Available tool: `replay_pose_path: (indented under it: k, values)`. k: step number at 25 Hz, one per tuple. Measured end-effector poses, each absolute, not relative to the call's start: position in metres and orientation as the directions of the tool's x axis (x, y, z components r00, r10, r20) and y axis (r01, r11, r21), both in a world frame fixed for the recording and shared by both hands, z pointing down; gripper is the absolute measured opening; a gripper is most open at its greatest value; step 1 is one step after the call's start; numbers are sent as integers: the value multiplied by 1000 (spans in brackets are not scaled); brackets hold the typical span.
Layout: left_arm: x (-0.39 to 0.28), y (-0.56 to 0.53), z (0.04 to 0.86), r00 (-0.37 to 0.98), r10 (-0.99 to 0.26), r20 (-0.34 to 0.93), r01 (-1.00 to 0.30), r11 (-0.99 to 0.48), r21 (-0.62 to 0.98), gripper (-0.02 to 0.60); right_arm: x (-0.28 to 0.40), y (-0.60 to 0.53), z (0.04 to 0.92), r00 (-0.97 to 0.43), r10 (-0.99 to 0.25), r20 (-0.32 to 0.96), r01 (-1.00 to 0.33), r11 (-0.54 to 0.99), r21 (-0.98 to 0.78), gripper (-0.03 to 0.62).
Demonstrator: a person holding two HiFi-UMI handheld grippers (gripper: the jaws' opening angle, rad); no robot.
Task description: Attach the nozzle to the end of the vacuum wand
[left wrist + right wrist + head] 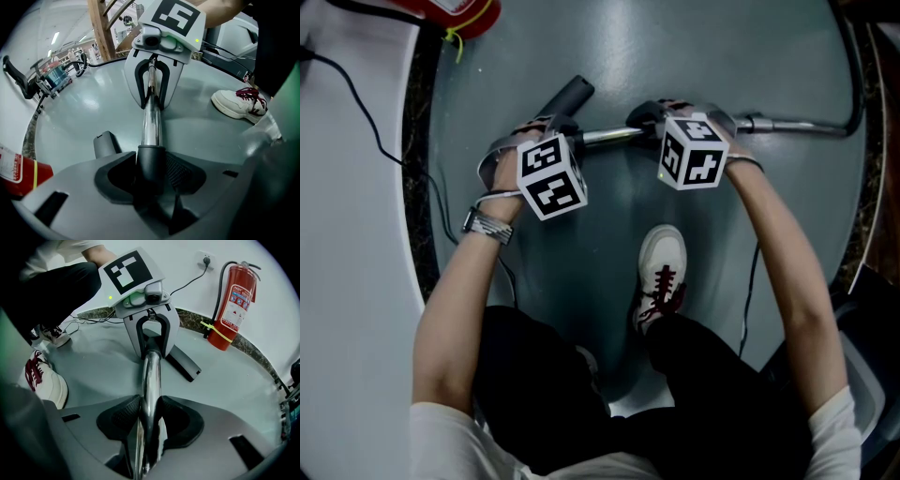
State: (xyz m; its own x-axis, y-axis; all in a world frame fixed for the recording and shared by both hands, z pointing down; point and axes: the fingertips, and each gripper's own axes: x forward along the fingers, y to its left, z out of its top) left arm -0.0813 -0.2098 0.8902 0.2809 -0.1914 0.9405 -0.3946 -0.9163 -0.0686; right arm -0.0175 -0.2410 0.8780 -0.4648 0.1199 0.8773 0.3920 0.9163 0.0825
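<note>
One vacuum wand (614, 136), left gripper (150, 173) pinching its dark end, right gripper (147, 423) pinching its chrome shaft, one nozzle (570, 96) beside.

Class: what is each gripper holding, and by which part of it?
Left gripper: fingers closed on the dark nozzle, at the collar where the chrome wand enters. Right gripper: fingers closed on that wand's shaft.
</note>
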Motion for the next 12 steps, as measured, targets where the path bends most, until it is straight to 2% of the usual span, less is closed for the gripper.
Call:
replay_pose_path:
  k: [12]
  values:
    - [-79,-210,888,268,-146,952,-455,-890,-9,193,-19,-243,874,-492,54,869,339,931,133,161]
